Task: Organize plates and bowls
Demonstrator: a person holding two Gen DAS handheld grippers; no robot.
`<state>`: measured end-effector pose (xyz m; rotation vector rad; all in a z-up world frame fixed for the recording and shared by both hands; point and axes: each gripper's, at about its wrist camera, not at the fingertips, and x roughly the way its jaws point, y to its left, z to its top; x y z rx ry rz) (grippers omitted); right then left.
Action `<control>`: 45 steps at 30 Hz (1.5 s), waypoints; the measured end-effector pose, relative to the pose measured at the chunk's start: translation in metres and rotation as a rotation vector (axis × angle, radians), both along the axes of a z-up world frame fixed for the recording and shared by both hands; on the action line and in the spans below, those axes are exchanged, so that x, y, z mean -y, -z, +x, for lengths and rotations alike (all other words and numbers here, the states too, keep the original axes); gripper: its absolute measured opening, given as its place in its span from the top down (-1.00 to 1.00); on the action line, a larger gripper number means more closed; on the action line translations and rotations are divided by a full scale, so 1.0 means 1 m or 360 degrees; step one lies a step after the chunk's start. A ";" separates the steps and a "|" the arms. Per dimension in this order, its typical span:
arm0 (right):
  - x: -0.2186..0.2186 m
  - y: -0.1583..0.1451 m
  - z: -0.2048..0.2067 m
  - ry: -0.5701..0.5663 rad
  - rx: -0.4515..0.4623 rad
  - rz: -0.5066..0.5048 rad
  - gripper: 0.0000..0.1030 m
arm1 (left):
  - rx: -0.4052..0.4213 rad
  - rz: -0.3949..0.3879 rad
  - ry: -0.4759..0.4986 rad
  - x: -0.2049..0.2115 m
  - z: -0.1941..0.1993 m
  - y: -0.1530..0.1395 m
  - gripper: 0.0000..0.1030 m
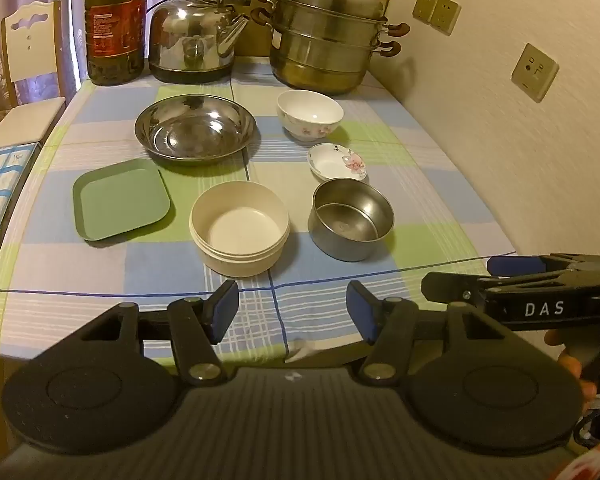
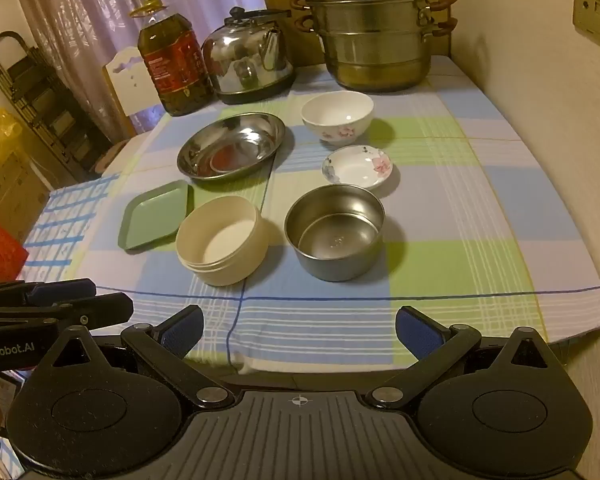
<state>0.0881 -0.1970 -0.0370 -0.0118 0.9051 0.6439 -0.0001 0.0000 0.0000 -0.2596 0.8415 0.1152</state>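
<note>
On the checked tablecloth lie a green square plate, a wide steel plate, a cream bowl, a steel bowl, a small flowered saucer and a white flowered bowl. My left gripper is open and empty above the table's near edge, short of the cream bowl. My right gripper is open and empty, near the front edge, short of the steel bowl.
At the back stand an oil bottle, a steel kettle and a stacked steamer pot. A wall with sockets runs along the right. A chair stands at the left.
</note>
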 end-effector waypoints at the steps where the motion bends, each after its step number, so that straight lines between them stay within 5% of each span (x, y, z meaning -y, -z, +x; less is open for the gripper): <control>1: 0.000 0.000 0.000 0.0000 0.0005 0.0001 -0.98 | 0.0001 -0.0001 -0.0002 0.000 0.000 0.000 -0.12; 45: -0.004 -0.002 0.004 0.0001 -0.0005 -0.0005 -0.98 | -0.0026 -0.0029 -0.0009 -0.004 0.005 0.010 -0.12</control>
